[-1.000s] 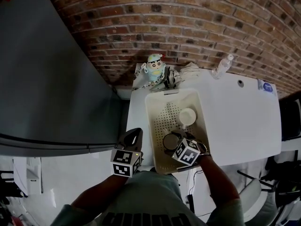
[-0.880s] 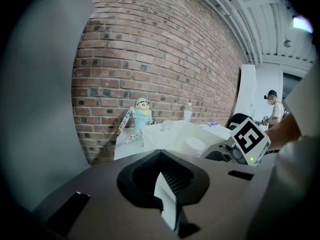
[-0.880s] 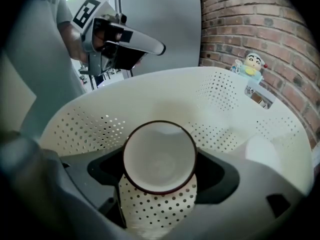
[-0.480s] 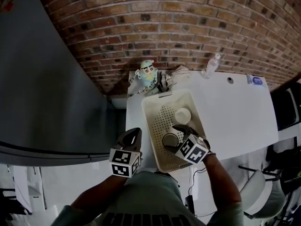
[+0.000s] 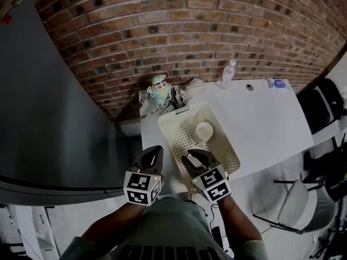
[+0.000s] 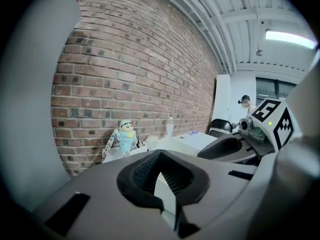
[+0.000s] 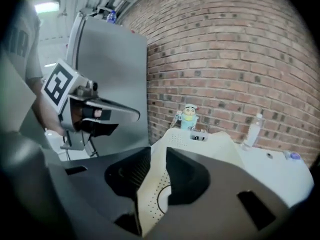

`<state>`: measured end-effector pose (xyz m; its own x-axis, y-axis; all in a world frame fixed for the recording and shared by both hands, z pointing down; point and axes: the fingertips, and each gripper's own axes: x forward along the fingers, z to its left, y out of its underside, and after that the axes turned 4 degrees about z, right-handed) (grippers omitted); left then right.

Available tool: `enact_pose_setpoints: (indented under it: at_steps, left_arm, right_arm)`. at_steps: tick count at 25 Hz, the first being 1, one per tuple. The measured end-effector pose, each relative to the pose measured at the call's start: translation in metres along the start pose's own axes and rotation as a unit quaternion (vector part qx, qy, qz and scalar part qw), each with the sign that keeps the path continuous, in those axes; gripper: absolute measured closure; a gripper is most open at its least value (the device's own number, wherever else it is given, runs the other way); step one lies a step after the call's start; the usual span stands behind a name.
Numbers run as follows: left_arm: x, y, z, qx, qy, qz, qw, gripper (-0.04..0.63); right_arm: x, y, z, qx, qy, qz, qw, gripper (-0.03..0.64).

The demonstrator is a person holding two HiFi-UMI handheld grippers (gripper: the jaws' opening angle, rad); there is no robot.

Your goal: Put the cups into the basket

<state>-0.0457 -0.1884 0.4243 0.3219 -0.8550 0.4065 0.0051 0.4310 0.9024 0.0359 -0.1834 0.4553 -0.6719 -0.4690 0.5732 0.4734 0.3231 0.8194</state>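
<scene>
While the cream basket (image 5: 230, 161) sits on the white table (image 5: 260, 112) with a white cup (image 5: 204, 131) inside near its middle, the right gripper (image 5: 195, 156) hangs over the basket's near end. Its jaws have just been closing to a narrow gap that grips nothing. The left gripper (image 5: 154, 150), jaws together and empty, hovers just beside the basket.

A white cup (image 5: 204, 130) sits in the perforated basket (image 5: 232, 160) on the white table (image 5: 265, 118) — doll (image 5: 159, 86) behind.
</scene>
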Motion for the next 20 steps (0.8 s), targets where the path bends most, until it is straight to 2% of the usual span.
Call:
enact_pose_setpoints:
  at_steps: [2,7,15,20]
  left_arm:
    - [-0.007,-0.003,-0.002,0.007,0.011,-0.005,0.9999,0.597]
    - [-0.026,-0.002,0.0,0.028,0.032,-0.012,0.999,0.597]
    - [-0.074,0.015,-0.001,0.041,0.077,-0.016,0.996,0.597]
    - [-0.101,0.033,-0.017,0.039,0.115,-0.019,0.9924,0.597]
  right_arm:
    - [-0.006,-0.007,0.004,0.042,0.048,-0.022,0.998,0.562]
    - [-0.022,-0.014,0.025,0.105,0.128,-0.048,0.985,0.6]
    - [-0.037,-0.006,0.072,0.129,0.19,-0.041,0.972,0.603]
    - [-0.051,0.006,0.097,0.143,0.217,-0.041,0.965,0.603]
